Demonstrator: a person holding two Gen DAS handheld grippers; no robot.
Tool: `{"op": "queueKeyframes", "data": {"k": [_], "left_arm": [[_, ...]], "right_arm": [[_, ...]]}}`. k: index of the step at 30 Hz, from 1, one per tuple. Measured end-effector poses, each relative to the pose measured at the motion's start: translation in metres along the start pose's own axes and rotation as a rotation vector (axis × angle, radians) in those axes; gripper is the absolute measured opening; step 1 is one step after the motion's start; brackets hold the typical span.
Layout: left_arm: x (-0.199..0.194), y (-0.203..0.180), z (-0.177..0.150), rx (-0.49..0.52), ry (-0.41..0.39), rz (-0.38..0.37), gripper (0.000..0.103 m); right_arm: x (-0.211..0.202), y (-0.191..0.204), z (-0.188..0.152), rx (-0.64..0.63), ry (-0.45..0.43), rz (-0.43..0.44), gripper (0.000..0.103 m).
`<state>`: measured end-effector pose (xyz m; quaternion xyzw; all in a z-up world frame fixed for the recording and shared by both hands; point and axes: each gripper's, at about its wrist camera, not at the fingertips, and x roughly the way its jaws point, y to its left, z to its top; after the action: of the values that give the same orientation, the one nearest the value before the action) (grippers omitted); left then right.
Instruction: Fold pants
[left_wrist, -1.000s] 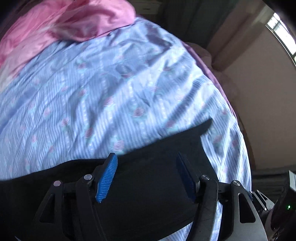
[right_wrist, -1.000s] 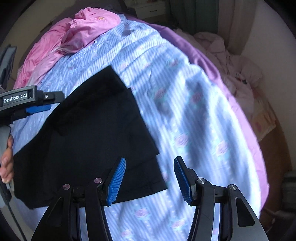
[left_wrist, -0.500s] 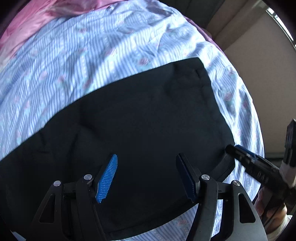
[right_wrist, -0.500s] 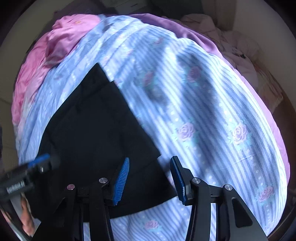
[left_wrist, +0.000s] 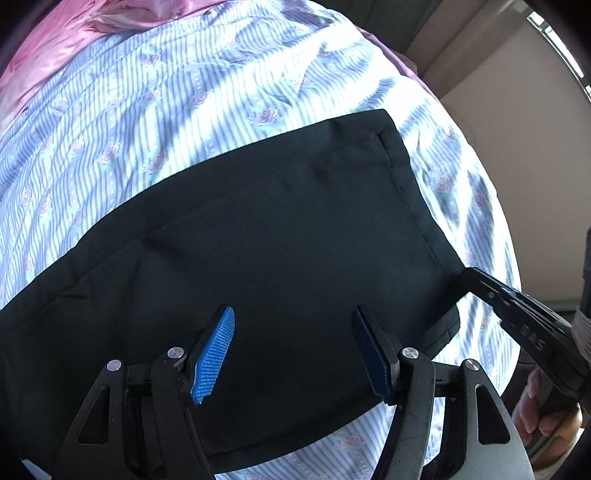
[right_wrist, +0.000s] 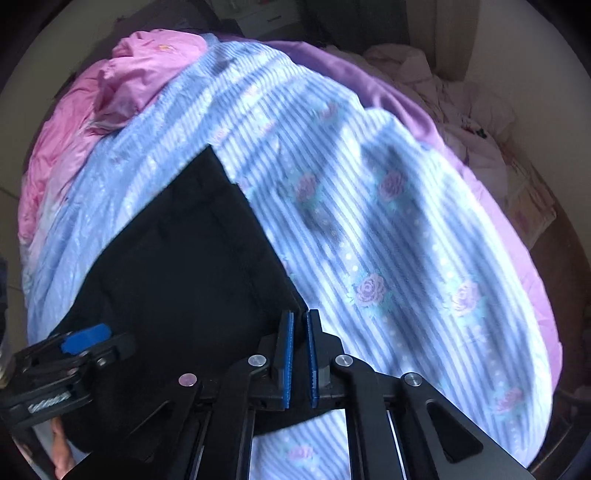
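Observation:
Black pants (left_wrist: 288, 229) lie flat on the striped bed sheet (left_wrist: 155, 122). My left gripper (left_wrist: 292, 309) hovers over the middle of the pants with its blue pads wide apart and nothing between them. My right gripper (right_wrist: 300, 314) is shut on the pants (right_wrist: 192, 258) at the hemmed right edge, near the lower corner. In the left wrist view the right gripper (left_wrist: 471, 275) meets that hem from the right, with a hand (left_wrist: 535, 406) behind it. The left gripper (right_wrist: 85, 338) also shows at the lower left of the right wrist view.
A pink quilt (right_wrist: 110, 96) is bunched at the far left of the bed. A purple sheet edge (right_wrist: 369, 85) runs along the right side, with a pale heap of laundry (right_wrist: 461, 110) beyond it. A white cabinet (right_wrist: 266, 18) stands at the head.
The right gripper's pads have closed from wide apart onto the pants' right edge. The left gripper has come down over the pants, which now fill much more of its view.

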<state>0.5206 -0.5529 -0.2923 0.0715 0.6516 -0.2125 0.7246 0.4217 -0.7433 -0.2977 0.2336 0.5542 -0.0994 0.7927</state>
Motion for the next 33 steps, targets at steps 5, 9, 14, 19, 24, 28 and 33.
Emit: {"op": "queueKeyframes", "data": {"k": [5,9,14,19,24,28,33], "left_arm": [[-0.01,-0.001,-0.008,0.002,-0.004,-0.017,0.065],[-0.012,-0.006,-0.016,0.013,0.001,-0.016,0.065],[-0.009,-0.009,-0.027,0.014,0.017,-0.007,0.065],[-0.015,-0.005,-0.042,-0.002,0.014,0.009,0.065],[-0.039,0.008,-0.062,-0.037,-0.019,0.023,0.065],[-0.07,0.016,-0.086,-0.063,-0.074,0.031,0.065],[-0.116,0.032,-0.126,-0.134,-0.163,0.024,0.067]], "right_arm": [[-0.032,0.002,-0.01,-0.018,-0.005,0.021,0.006],[-0.027,-0.004,-0.02,-0.024,0.033,-0.007,0.006],[-0.006,-0.013,-0.03,-0.021,0.094,-0.053,0.006],[0.003,-0.009,-0.037,-0.05,0.119,-0.109,0.007],[-0.027,0.01,-0.042,-0.16,0.04,-0.225,0.046],[-0.062,0.034,-0.049,-0.233,-0.006,-0.187,0.046],[-0.103,0.084,-0.071,-0.365,-0.044,-0.104,0.046]]}}
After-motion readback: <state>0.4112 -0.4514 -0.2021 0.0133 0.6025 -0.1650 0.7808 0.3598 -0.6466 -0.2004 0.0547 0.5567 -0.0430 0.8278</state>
